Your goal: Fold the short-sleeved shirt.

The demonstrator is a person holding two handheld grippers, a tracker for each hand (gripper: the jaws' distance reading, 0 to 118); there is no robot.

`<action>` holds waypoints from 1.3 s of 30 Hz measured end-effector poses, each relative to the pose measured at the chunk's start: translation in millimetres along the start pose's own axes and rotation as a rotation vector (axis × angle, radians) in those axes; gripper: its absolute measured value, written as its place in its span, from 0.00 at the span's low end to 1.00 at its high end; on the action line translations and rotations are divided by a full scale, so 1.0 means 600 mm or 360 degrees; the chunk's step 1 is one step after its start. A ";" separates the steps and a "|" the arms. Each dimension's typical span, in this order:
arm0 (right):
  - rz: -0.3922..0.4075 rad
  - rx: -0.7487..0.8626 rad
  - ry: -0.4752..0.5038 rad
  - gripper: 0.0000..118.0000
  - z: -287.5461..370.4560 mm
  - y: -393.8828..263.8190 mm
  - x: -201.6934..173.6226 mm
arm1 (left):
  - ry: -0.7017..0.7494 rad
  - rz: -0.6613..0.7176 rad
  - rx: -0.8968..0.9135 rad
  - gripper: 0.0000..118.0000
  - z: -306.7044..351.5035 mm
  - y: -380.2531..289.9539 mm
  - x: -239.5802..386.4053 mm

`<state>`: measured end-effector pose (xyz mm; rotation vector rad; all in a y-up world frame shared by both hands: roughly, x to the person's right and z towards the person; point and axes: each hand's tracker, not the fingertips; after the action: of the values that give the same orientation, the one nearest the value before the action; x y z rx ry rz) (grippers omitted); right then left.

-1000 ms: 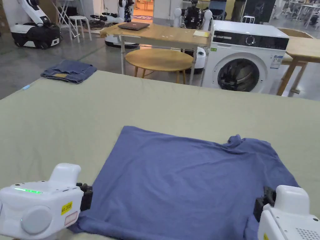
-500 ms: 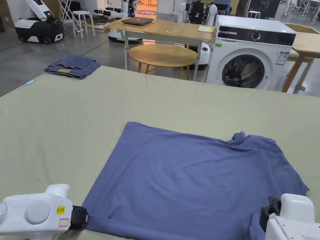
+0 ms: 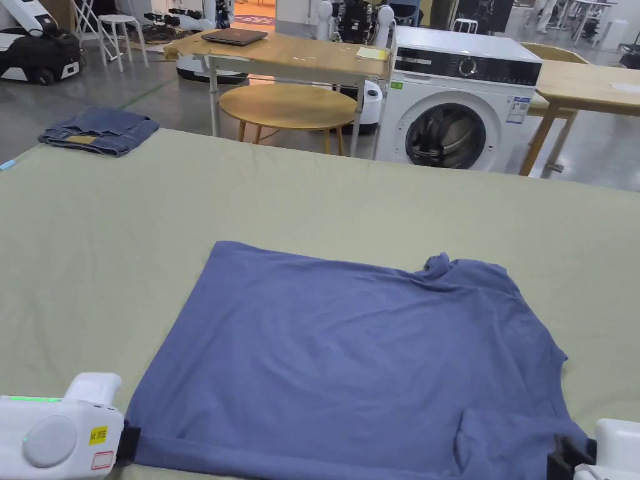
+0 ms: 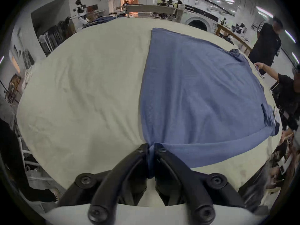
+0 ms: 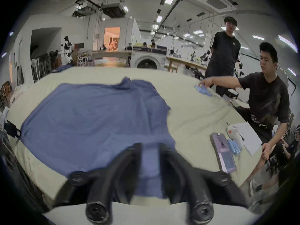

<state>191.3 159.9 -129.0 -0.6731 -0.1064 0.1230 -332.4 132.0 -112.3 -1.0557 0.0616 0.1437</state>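
The blue short-sleeved shirt (image 3: 350, 350) lies spread flat on the pale green table cover (image 3: 312, 200), collar to the right. My left gripper (image 3: 128, 440) is at the shirt's near left corner. In the left gripper view, the left gripper (image 4: 151, 147) is shut, with the bunched corner of the shirt (image 4: 194, 90) pinched between its jaws. My right gripper (image 3: 562, 459) is at the near right corner. In the blurred right gripper view, the right gripper (image 5: 149, 147) has its jaws apart, with the shirt (image 5: 89, 114) lying between and under them.
Folded jeans (image 3: 97, 129) sit at the far left corner of the table. A phone (image 5: 223, 153), papers and small items lie on its right end, where a seated person (image 5: 267, 98) reaches over it. A washing machine (image 3: 459, 106) and wooden tables stand beyond.
Both grippers have drawn back toward the near edge and sit lower in the head view. The shirt's near edge has been pulled straighter, and a small flap lies folded at its near right.
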 end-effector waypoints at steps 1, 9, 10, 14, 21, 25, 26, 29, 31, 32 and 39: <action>0.0002 -0.0107 0.0011 0.44 -0.012 -0.005 0.014 | 0.0005 -0.0002 0.0003 0.01 0.001 -0.001 0.004; -0.0105 -0.0506 0.0179 0.39 -0.084 -0.071 0.041 | 0.0072 -0.0055 0.0029 0.01 0.001 -0.007 0.016; -0.0087 -0.0427 0.0175 0.24 -0.076 -0.069 0.039 | 0.0070 -0.0056 0.0031 0.01 0.000 -0.007 0.014; -0.0064 -0.0423 0.0248 0.04 -0.071 -0.051 0.026 | 0.0053 -0.0053 0.0064 0.01 0.013 -0.006 0.009; -0.0109 -0.0239 0.0298 0.04 -0.033 0.032 0.040 | -0.0033 -0.0024 0.0213 0.01 0.051 0.045 0.001; -0.0123 -0.0152 0.0300 0.04 -0.046 0.099 0.045 | -0.0035 -0.0095 0.0335 0.01 0.048 0.111 0.007; -0.0123 -0.0123 0.0293 0.04 -0.054 0.113 0.045 | -0.0034 -0.0090 0.0331 0.01 0.045 0.128 0.008; -0.0150 -0.0113 0.0290 0.04 -0.092 0.158 0.045 | -0.0061 -0.0055 0.0379 0.01 0.029 0.182 -0.001; -0.0163 -0.0108 0.0296 0.04 -0.128 0.187 0.043 | -0.0044 -0.0054 0.0385 0.01 0.014 0.217 0.001; -0.0173 -0.0116 0.0296 0.04 -0.144 0.197 0.042 | -0.0044 -0.0054 0.0391 0.01 0.005 0.233 -0.001; -0.0149 -0.0294 0.0307 0.04 -0.261 0.237 0.001 | -0.0036 -0.0024 0.0226 0.01 -0.091 0.301 0.003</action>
<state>202.1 174.1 -339.8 -0.8592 0.0371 -0.0430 -356.3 171.9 -295.0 -0.9122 0.0426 0.1354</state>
